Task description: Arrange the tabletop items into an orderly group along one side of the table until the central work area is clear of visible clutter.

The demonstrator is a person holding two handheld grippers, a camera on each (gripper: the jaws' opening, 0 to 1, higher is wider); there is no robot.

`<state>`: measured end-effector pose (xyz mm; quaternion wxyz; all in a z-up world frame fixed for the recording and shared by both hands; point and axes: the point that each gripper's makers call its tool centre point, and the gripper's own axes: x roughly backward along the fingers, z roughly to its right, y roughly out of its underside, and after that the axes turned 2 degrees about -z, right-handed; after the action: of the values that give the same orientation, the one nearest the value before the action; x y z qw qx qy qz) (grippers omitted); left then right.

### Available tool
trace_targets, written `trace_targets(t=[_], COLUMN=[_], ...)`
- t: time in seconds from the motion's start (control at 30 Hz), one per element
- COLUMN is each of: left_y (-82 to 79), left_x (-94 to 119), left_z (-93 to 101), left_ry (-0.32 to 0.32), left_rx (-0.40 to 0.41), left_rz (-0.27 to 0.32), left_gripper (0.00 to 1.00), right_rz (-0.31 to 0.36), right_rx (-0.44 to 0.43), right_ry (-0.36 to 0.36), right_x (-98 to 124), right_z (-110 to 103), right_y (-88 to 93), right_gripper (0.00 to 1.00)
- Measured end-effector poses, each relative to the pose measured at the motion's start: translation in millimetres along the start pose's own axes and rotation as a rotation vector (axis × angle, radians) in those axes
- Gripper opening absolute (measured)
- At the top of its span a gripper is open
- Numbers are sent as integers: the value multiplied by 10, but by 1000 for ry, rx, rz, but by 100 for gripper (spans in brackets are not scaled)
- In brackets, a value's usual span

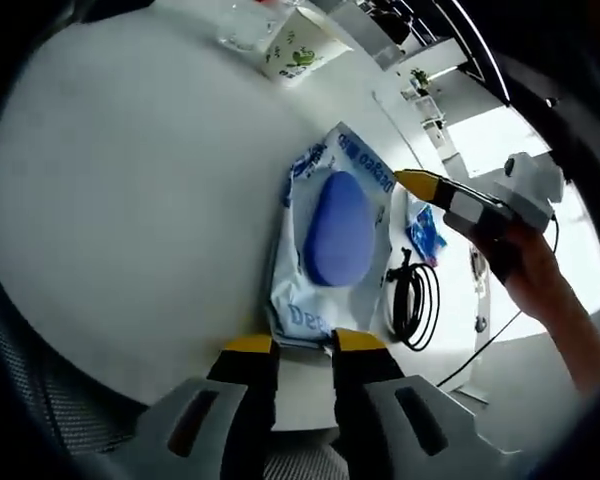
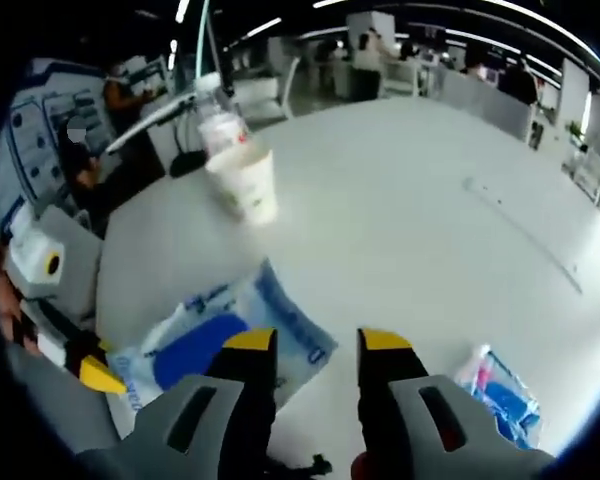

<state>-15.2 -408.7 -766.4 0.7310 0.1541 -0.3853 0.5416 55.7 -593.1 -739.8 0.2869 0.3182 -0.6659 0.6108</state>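
One white and blue wipes pack [image 1: 330, 240] with a blue oval lid lay flat on the white table [image 1: 130, 200], its near edge just beyond the tips of the left tool [image 1: 302, 343], whose jaws stood narrowly apart and held nothing. The right tool [image 1: 412, 181] reached in from the right, gripped by a person's hand [image 1: 525, 262], its yellow tip over the pack's far edge. In the right gripper view its jaws [image 2: 316, 340] stood apart and empty above the pack's corner. One coiled black cable [image 1: 412, 300] lay beside the pack, one small blue packet [image 2: 500, 392] near it, one paper cup [image 2: 244, 183] well apart
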Motion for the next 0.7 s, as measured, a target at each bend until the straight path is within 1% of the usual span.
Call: trace_targets(t=[0.13,0.17,0.2,0.23,0.27,0.37,0.4,0.53,0.7], left_y=[-19,-20,-20,-29,-33,-35,-37,-54,-82], left_x=[-13,-13,-12,-16,-22,-25,-26,-23,-4], left_z=[8,13,21,31,36,50,57,59,49], left_ry=[20,24,29,36,40,44,47,50,56], left_rx=[16,18,23,27,32,22,18,2,-6], left_rz=[4,3,2,8,9,1,0,1,-2], left_gripper=[14,13,10,5,5,3,3,2,1], right_rz=[-21,-41,-59,-80,-92,-62,-58,-58,-51], right_rx=[7,18,28,45,50,-13,-6,-3,-28], right_ry=[-7,-7,-2,26,45,43,46,29,34], right_x=[-75,-99,-100,-99,-109,-65,-31,-1,44], right_z=[-32,-41,-46,-5,27,45,66,23,1], right_y=[17,54,88,132,169,129,122,160,213], right_gripper=[28,26,24,23,20,12,6,3,1])
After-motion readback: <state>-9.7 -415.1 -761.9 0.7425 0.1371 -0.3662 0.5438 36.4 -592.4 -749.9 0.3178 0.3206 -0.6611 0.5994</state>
